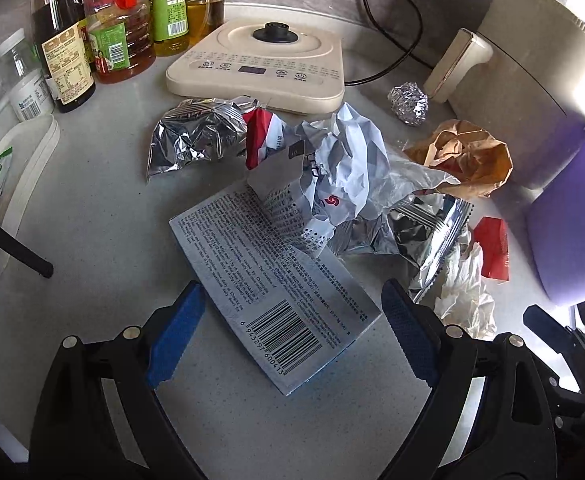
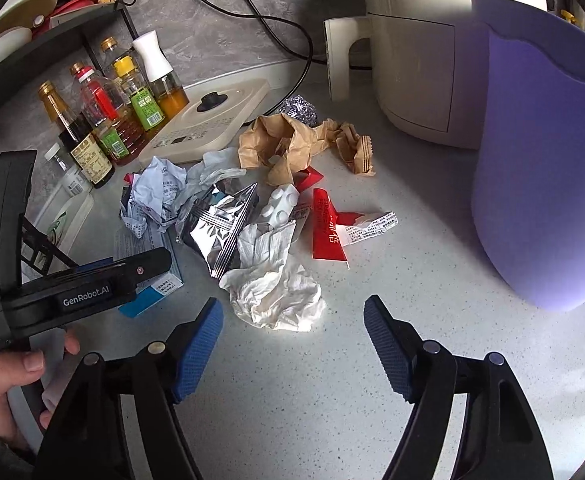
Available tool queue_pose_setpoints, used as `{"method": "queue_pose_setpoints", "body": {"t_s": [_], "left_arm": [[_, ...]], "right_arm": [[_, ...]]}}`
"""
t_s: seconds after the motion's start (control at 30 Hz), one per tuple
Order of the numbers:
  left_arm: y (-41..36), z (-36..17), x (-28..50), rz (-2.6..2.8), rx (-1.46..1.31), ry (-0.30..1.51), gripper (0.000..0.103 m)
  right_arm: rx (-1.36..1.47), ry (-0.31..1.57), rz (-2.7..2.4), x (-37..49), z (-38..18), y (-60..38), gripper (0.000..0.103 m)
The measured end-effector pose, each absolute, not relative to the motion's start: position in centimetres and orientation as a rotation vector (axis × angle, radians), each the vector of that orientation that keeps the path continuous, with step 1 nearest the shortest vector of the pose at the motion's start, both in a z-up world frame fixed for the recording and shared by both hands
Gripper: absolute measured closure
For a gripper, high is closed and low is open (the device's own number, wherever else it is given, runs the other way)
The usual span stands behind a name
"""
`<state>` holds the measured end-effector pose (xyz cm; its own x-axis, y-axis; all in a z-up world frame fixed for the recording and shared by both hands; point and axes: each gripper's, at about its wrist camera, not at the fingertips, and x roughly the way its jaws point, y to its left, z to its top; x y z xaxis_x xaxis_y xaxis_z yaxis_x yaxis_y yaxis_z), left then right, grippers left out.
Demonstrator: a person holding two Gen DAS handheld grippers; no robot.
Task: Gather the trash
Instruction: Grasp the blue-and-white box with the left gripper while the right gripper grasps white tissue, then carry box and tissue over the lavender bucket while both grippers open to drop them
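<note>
Trash lies heaped on the countertop ahead of both grippers. Left gripper: jaws wide, empty, straddling the flat printed packet, whose long axis runs diagonally away from the gripper. Right gripper: jaws apart, empty, with the crumpled white tissue just ahead, nearer its left finger. Purple bin stands to the right; the right gripper appears nearer to it.

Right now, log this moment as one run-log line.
left gripper: open over barcode carton | right gripper: open, short of white tissue | purple bin: right of the trash | nothing held
</note>
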<state>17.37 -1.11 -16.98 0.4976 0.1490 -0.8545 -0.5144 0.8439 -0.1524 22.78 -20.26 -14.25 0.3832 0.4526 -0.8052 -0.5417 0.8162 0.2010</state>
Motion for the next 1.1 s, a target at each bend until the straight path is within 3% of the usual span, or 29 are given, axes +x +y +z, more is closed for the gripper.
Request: {"method": "queue_pose_setpoints", "body": {"t_s": [0.23, 0.27, 0.3, 0.33, 0.4, 0.47, 0.5, 0.53, 0.6, 1.1], "left_arm": [[-1.2, -17.6, 16.9, 0.509, -0.346, 0.964, 0.01], [-1.3, -17.6, 16.5, 0.505, -0.331, 0.958, 0.013], [-1.1, -17.5, 16.1, 0.498, -0.339, 0.954, 0.026], [-0.8, -17.6, 15.7, 0.506, -0.355, 0.964, 0.032], [-0.3, -17.1, 14.7, 0.511, -0.382, 0.966, 0.033], [-0.2, -16.4, 13.9, 0.492, -0.396, 0.965, 0.034], [-0.2, -15.7, 13.3, 0.49, -0.391, 0.951, 0.034], [-0.2, -14.9, 12.8, 0.484, -0.388, 0.933, 0.034], [-0.3, -13.2, 12.0, 0.479, -0.375, 0.904, 0.035], [-0.9, -4.2, 10.6, 0.427, -0.367, 0.64, 0.039]], "right_arm": [[-0.107, 1.001, 0.655, 23.4, -15.1, -19.0, 0.031], [-0.114, 1.001, 0.659, 23.5, -15.2, -18.7, 0.031], [-0.121, 1.006, 0.662, 23.5, -15.4, -18.3, 0.031], [-0.126, 1.015, 0.664, 23.6, -15.7, -17.9, 0.031], [-0.134, 1.029, 0.668, 23.7, -16.2, -17.2, 0.032], [-0.175, 1.032, 0.657, 23.7, -16.5, -16.5, 0.053], [-0.202, 1.046, 0.65, 23.7, -16.7, -16.1, 0.073], [-0.202, 1.049, 0.662, 23.7, -16.6, -15.9, 0.081], [-0.184, 1.06, 0.697, 23.7, -16.1, -15.7, 0.086], [-0.054, 0.858, 0.835, 23.2, -7.3, -16.9, 0.089]]}}
